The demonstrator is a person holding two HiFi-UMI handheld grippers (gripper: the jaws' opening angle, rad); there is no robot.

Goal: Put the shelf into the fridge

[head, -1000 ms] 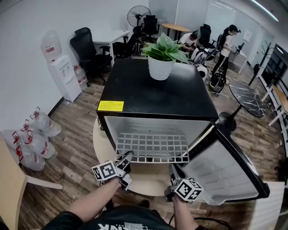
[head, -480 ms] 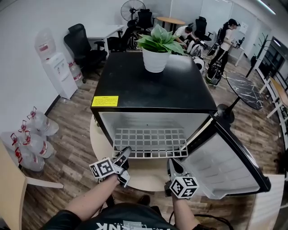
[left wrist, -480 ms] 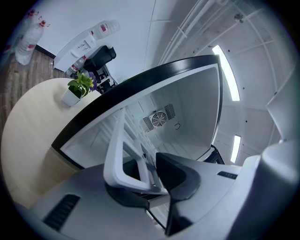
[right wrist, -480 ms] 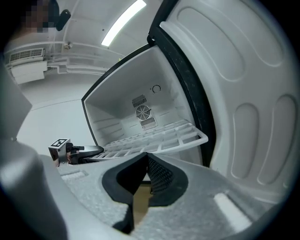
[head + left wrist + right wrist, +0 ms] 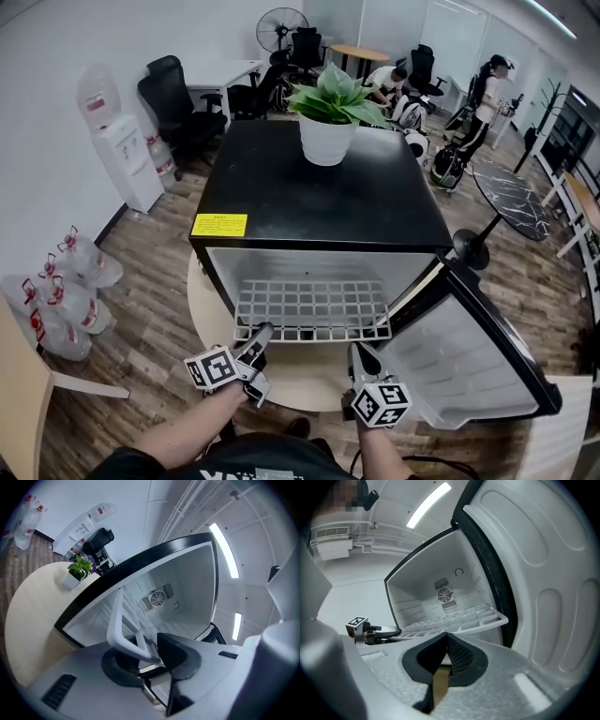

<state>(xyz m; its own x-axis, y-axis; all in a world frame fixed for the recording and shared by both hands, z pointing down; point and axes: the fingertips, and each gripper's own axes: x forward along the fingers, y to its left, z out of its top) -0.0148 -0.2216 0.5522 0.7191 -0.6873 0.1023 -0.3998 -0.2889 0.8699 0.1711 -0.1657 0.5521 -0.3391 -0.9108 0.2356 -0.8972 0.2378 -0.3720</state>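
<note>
Shelf [image 5: 312, 309], a white wire grid, lies flat inside the fridge [image 5: 319, 202], its front edge at the mouth of the opening, nearest both pairs of jaws.

Left gripper [image 5: 261, 336] is at the shelf's front left corner. Its jaws have just been opening and stand apart, with the white corner bar of the shelf lying between them. The bar rests against one pad and reaches across toward the other, and it looks loose rather than pinched. Beyond these jaws the grid runs back toward the round fan vent in the fridge's rear wall.

Right gripper [image 5: 361, 354] sits just short of the shelf's front right corner. Its jaws are pressed together with nothing between them (only the pale table top [image 5: 300, 380] shows below the tips). The shelf's front edge is just ahead of and above these jaws, apart from them.

To the right of the right jaws, the fridge door [image 5: 469, 361] stands wide open, its white moulded inner side facing up.
</note>
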